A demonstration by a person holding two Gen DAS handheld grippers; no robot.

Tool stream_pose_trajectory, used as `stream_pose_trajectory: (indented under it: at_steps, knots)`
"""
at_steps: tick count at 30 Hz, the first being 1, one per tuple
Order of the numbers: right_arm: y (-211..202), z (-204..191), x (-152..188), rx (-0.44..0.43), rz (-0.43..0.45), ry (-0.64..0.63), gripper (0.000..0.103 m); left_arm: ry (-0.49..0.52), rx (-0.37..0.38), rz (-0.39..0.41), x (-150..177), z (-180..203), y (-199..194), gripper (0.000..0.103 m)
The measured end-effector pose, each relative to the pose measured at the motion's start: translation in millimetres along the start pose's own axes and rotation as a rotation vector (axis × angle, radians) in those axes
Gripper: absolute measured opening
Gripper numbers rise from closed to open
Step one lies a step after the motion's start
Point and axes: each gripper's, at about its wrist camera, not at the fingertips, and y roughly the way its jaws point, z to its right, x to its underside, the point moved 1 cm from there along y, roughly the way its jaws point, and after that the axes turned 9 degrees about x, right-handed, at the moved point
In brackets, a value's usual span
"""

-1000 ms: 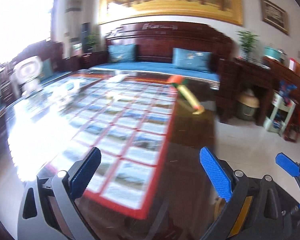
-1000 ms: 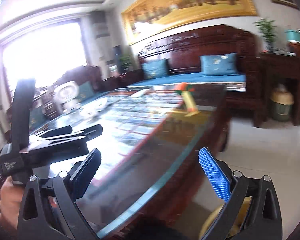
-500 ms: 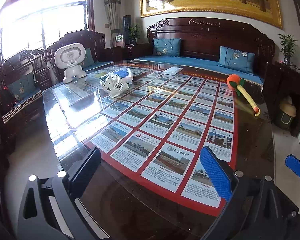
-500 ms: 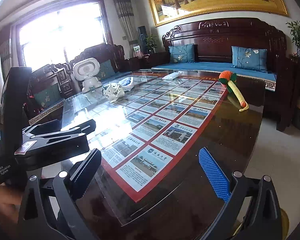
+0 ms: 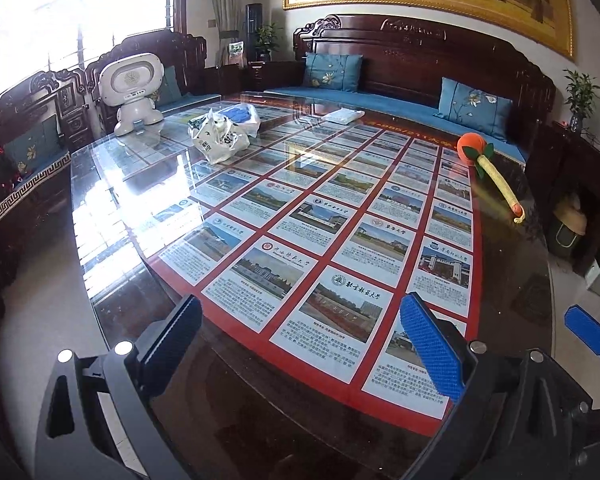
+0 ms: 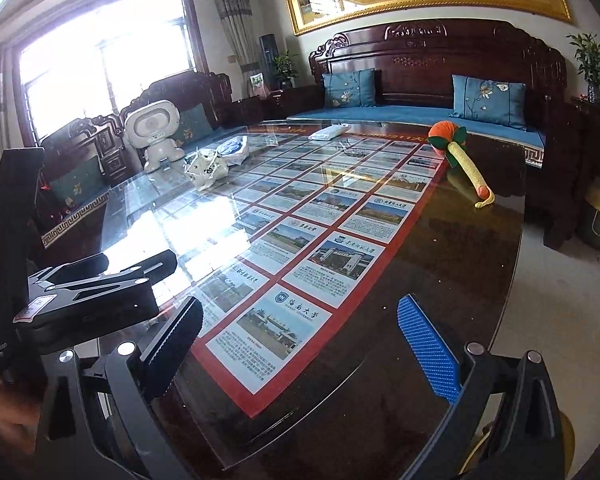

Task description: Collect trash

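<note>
1. Both grippers hang wide apart and empty over the near edge of the glass-topped bench [image 5: 112,184]: left gripper [image 5: 300,344], right gripper [image 6: 300,344].
2. Mid-bench lies a poster of picture cards [image 5: 320,216].
3. Far across sit a crumpled white plastic bag [image 5: 220,140], a blue-and-white bag [image 5: 242,114] touching it, a white packet [image 5: 344,115], and an orange plush mallet [image 5: 488,168] at the right edge.

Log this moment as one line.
left hand-held gripper: open, empty | right hand-held gripper: open, empty | crumpled white plastic bag: far across glass-topped table, untouched
</note>
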Motion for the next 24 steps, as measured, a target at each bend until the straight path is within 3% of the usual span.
stream_pose_trajectory:
  at_steps: [7, 24]
  knots:
    - [-0.1, -3.3, -6.3, 0.032, 0.033, -0.003, 0.095, -0.012, -0.001, 0.008, -3.0, -5.3, 2.2, 0.099]
    - [4.3, -3.2, -3.6, -0.007, -0.002, 0.021, 0.095, 0.002, 0.038, 0.012, -7.5, 3.5, -2.7, 0.099]
